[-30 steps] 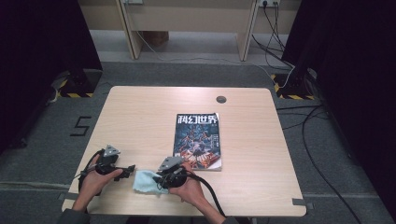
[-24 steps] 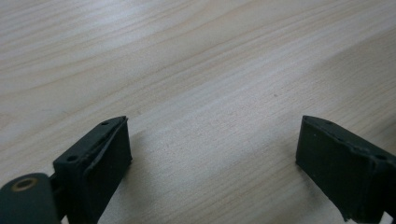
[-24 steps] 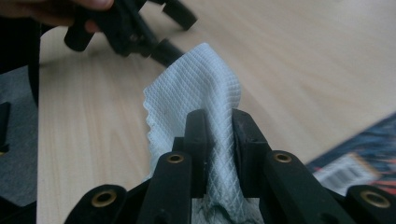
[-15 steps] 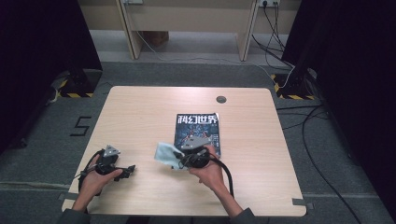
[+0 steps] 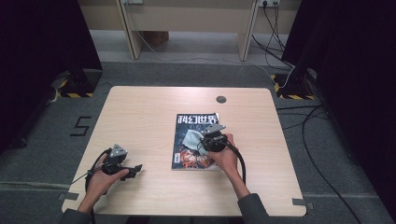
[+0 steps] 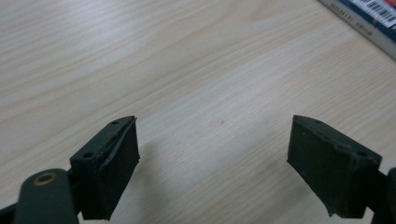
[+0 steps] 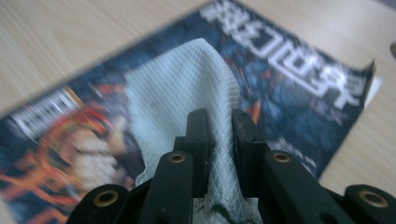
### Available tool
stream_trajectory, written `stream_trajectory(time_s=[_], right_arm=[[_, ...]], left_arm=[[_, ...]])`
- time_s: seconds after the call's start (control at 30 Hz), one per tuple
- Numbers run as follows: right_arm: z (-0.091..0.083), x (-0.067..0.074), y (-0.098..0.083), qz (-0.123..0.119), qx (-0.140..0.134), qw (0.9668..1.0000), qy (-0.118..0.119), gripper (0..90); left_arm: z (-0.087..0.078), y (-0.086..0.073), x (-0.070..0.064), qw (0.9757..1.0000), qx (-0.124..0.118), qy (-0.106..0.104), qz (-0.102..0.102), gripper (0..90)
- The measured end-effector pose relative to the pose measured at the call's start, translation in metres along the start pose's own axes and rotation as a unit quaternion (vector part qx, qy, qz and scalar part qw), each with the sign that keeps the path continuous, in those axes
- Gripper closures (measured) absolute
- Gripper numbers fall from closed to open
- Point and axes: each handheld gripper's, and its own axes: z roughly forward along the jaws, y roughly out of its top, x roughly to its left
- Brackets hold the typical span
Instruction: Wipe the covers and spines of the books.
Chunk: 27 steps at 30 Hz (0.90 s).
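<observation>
right gripper [image 7: 218, 140] fingers pinched on cloth [image 7: 187, 88]; left gripper [image 6: 215, 158] fingers wide, empty.

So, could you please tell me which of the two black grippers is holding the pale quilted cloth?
The right gripper, over the magazine, pinches the cloth; the left gripper is open.

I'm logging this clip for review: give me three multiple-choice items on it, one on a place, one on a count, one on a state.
1. Where is the pale cloth?
A. Over the magazine
B. On the floor
C. Under the left gripper

2. How many magazines lie on the table?
A. Three
B. One
C. None

3. How do the left gripper's jaws stand?
A. Clamped on the cloth
B. Shut on a pen
C. Apart, nothing between them

Answers:
1. A: the right gripper pinches the cloth above the magazine.
2. B: one cover lies on the table.
3. C: the left gripper shows bare wood between its jaws.
</observation>
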Motion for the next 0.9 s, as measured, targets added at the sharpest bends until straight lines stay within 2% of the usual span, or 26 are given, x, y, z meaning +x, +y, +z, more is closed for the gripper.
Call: stream_trajectory(time_s=[0.1, 0.2, 0.37, 0.5, 0.57, 0.67, 0.8, 0.9], right_arm=[[0.007, -0.005, -0.012, -0.015, 0.026, 0.9995, -0.003, 78.0], [0.007, -0.011, -0.019, -0.005, 0.013, 0.9999, 0.01, 76.8], [0.003, -0.017, -0.023, -0.021, 0.017, 0.9994, 0.022, 72.5], [-0.001, -0.026, -0.032, 0.01, 0.005, 0.9989, 0.045, 71.7], [-0.002, -0.028, -0.036, 0.016, -0.001, 0.9987, 0.048, 71.4], [-0.002, -0.027, -0.035, 0.012, 0.005, 0.9991, 0.042, 70.5], [0.001, -0.021, -0.023, -0.03, 0.03, 0.9989, 0.022, 70.2], [0.001, -0.018, -0.023, -0.032, 0.031, 0.9989, 0.014, 70.0]], left_arm=[[0.005, 0.005, -0.009, 0.9999, -0.009, -0.009, -0.002, 16.7], [0.01, 0.011, -0.019, 0.9998, -0.017, -0.009, -0.003, 17.1], [0.017, 0.024, -0.041, 0.9992, -0.037, -0.004, -0.014, 17.7], [0.026, 0.034, -0.055, 0.9994, -0.035, -0.001, 0.0, 18.2], [0.029, 0.037, -0.058, 0.9994, -0.033, 0.007, 0.007, 18.4], [0.03, 0.037, -0.061, 0.9991, -0.039, 0.01, 0.014, 18.4], [0.03, 0.031, -0.066, 0.9989, -0.036, 0.001, 0.032, 18.2], [0.031, 0.033, -0.069, 0.9986, -0.037, -0.002, 0.037, 18.2]])
